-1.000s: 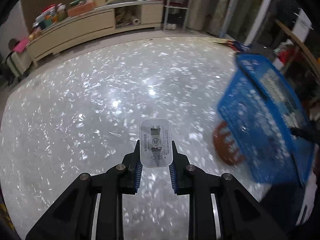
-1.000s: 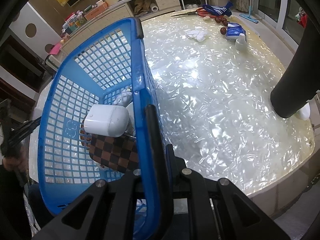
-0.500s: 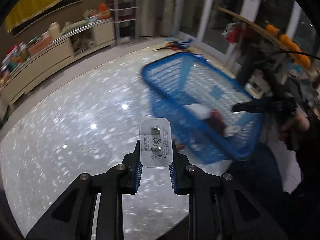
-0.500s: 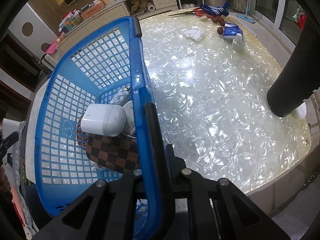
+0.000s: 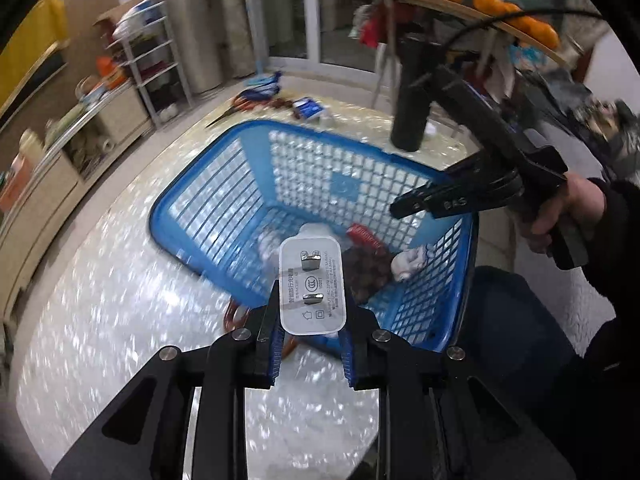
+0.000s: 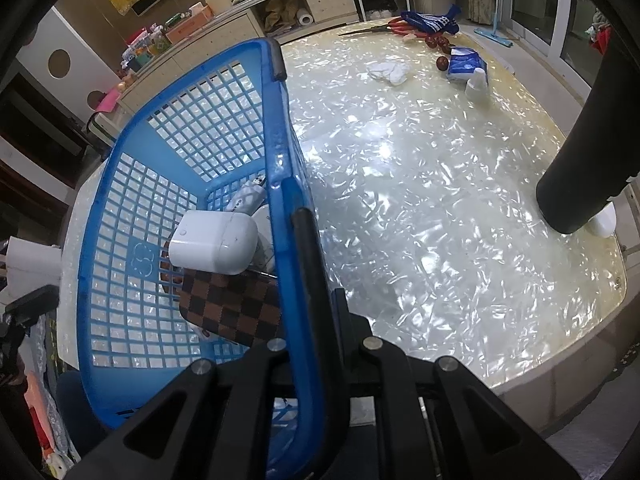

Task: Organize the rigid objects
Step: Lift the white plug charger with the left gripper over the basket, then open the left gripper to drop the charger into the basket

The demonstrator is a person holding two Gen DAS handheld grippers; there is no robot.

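Your left gripper [image 5: 310, 344] has swung the charger [image 5: 311, 286] from open table to just short of the basket's [image 5: 192, 184] near rim, jaws clamped on it; carry it over, then release. Your right gripper [image 6: 320, 344] hasn't moved, shut on the basket's rim at the table's [image 6: 420, 200] near edge. Case [image 6: 214, 242] and wallet [image 6: 236, 306] already inside. Glossy pearl tabletop, cluttered room, scissors [image 6: 380, 29] at far edge.

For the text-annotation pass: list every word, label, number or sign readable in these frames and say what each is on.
"1020T", a round certification mark and house and double-square symbols: on the white charger held in the left gripper. Its remaining small print is too fine to read.
"BAS", partly legible: on the right gripper.
Lettering on the white item in the blue basket: too blurred.
Blue tissue pack: print unreadable.
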